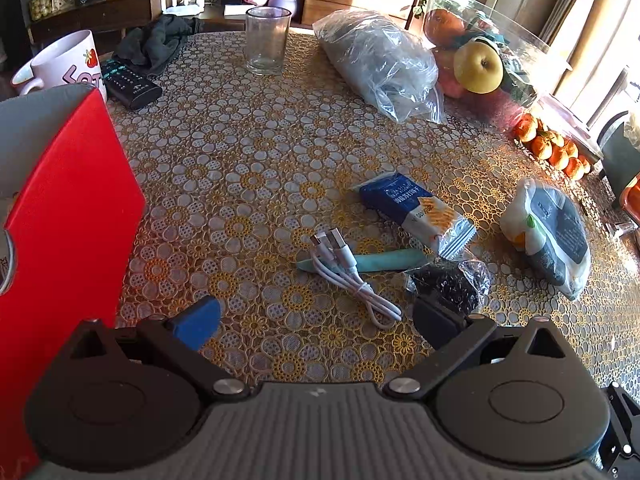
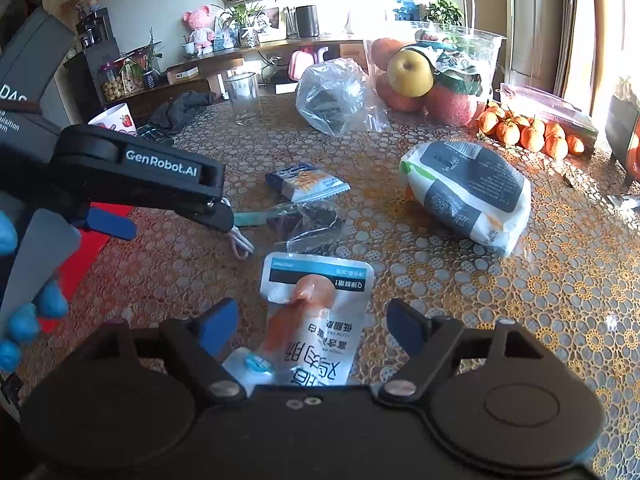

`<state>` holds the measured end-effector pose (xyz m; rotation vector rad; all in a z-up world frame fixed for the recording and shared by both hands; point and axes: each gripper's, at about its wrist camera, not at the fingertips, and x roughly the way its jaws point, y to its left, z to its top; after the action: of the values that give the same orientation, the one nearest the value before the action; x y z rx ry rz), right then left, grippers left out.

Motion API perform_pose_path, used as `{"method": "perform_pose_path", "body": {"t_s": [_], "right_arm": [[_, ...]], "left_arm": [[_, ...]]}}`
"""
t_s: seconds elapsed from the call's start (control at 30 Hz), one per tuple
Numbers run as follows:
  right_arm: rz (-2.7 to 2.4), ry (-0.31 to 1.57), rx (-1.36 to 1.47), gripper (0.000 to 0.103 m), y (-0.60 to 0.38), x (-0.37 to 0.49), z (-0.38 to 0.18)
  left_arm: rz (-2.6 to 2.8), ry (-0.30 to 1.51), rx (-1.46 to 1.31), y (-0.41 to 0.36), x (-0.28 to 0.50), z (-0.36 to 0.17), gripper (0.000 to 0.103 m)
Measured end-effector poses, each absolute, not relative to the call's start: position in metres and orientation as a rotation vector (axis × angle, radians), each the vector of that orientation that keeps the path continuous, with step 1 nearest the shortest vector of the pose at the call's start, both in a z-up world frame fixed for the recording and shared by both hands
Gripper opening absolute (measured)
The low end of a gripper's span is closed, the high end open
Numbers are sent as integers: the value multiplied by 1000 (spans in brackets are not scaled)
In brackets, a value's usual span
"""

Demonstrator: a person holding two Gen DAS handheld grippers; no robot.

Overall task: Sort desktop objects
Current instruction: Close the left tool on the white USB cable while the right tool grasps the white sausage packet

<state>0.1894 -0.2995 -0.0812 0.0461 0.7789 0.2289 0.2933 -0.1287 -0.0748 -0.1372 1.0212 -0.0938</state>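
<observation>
In the left wrist view, the left gripper (image 1: pixel 316 320) is seen nearest, its jaws spread wide with nothing between them, above the gold-and-white floral lace tablecloth (image 1: pixel 248 152). Just ahead, a coiled white USB cable (image 1: pixel 348 276) lies across a flat teal strip (image 1: pixel 384 261), beside a clear bag of dark beads (image 1: pixel 452 286) and a blue-and-white snack packet (image 1: pixel 416 212). A red box (image 1: pixel 68 216) stands at the left edge.

In the right wrist view, the right gripper (image 2: pixel 312 324) is seen partly open; a white pouch printed with an orange sausage (image 2: pixel 316 312) lies between its blue pads (image 2: pixel 218 326), which are not seen pressing on it. A white-and-grey plastic-wrapped pack (image 2: pixel 468 196) rests farther right.
</observation>
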Motion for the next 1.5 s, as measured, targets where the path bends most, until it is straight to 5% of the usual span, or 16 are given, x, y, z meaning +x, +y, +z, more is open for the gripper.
{"method": "perform_pose_path", "body": {"t_s": [0.33, 0.53, 0.73, 0.8, 1.07, 1.17, 1.5], "right_arm": [[203, 796, 61, 82, -297, 203, -94], [195, 788, 48, 80, -296, 207, -98], [189, 775, 27, 81, -291, 209, -100], [189, 769, 16, 75, -290, 209, -100], [196, 769, 29, 70, -292, 209, -98], [200, 768, 43, 65, -295, 208, -96], [199, 763, 34, 57, -295, 194, -87]], "left_arm": [[-75, 1033, -156, -137, 310, -88, 102], [-74, 1028, -129, -147, 315, -94, 91], [-68, 987, -65, -154, 313, -94, 66], [-67, 973, -59, -154, 311, -93, 50], [-75, 957, -78, -147, 310, -92, 32], [-91, 957, -99, -142, 307, -91, 13], [-128, 939, -92, -137, 287, -84, 10]]}}
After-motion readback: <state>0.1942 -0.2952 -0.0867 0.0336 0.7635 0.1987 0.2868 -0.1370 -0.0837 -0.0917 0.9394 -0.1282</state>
